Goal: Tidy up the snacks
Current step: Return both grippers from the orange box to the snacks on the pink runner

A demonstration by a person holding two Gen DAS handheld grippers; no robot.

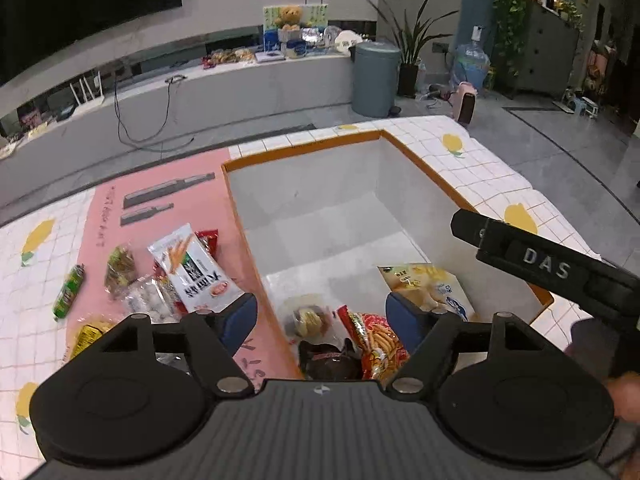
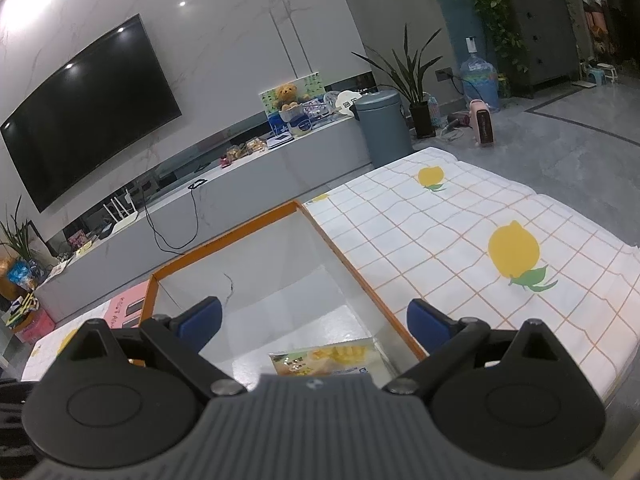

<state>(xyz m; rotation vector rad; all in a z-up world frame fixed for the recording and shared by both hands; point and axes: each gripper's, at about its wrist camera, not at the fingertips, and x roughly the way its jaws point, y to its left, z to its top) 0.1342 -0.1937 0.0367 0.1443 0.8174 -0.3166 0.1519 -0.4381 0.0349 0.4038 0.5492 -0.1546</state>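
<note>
Both my left hand-held gripper (image 1: pixel 320 316) and right hand-held gripper (image 2: pixel 314 320) hang released over the box (image 1: pixel 304 148); reaching left for the white packet (image 1: pixel 196 272), I could clip its orange rim.

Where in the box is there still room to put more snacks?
The far half of the white box, up against its back wall, is bare. The near end is crowded: yellow chip bag, red stick-snack bag, a clear-wrapped pastry and a dark packet. Left of the box, the pink mat holds a pile of snacks too.
</note>
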